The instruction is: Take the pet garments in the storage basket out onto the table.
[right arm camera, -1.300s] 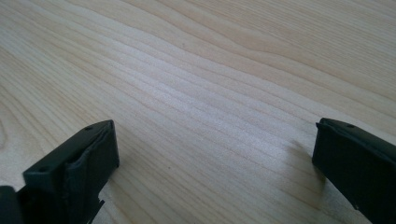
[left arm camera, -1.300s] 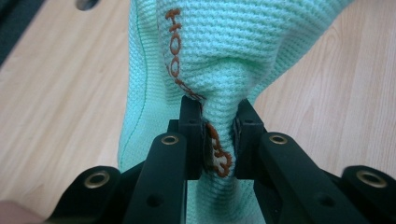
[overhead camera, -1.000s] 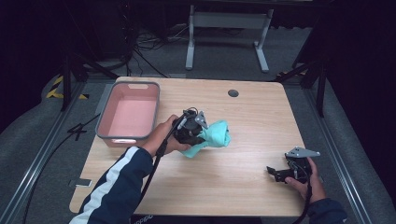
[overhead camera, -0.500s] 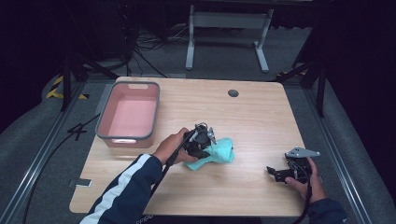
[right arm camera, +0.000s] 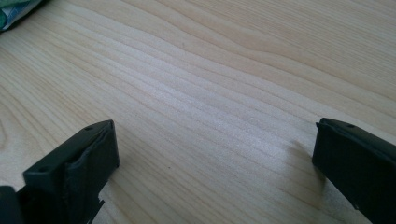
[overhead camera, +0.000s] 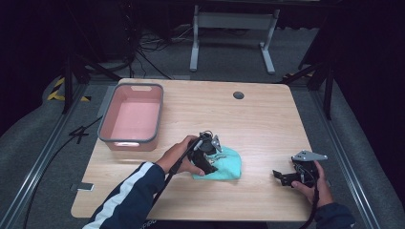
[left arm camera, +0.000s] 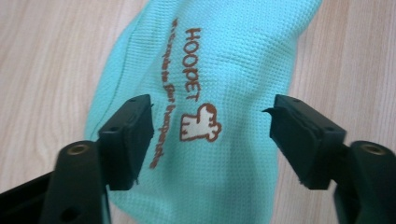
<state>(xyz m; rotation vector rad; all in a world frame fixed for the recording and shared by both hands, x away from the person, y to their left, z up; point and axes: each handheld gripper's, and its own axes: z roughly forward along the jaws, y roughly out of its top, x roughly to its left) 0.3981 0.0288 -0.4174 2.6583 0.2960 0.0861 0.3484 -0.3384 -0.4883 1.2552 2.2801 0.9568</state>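
Near the middle of the table's near half, the left gripper (overhead camera: 208, 153) is hovering over a small teal garment (overhead camera: 224, 164) that is lying flat on the wooden table (overhead camera: 267, 114). In the left gripper view its jaws are standing spread, one on each side of the garment (left arm camera: 219, 88) with the printed brown logo (left arm camera: 200, 122) between them — likely so they can close on a fold of cloth. Whether the tips are touching the fabric cannot be told.

Off to the right, close to the near edge, the right gripper (overhead camera: 286, 177) is resting low in the person's hand, its jaws also wide apart over bare wood — apparently waiting out of the way. A pink bin (overhead camera: 131, 119) is sitting at the far left, well apart from the garment, probably where it is meant to go.
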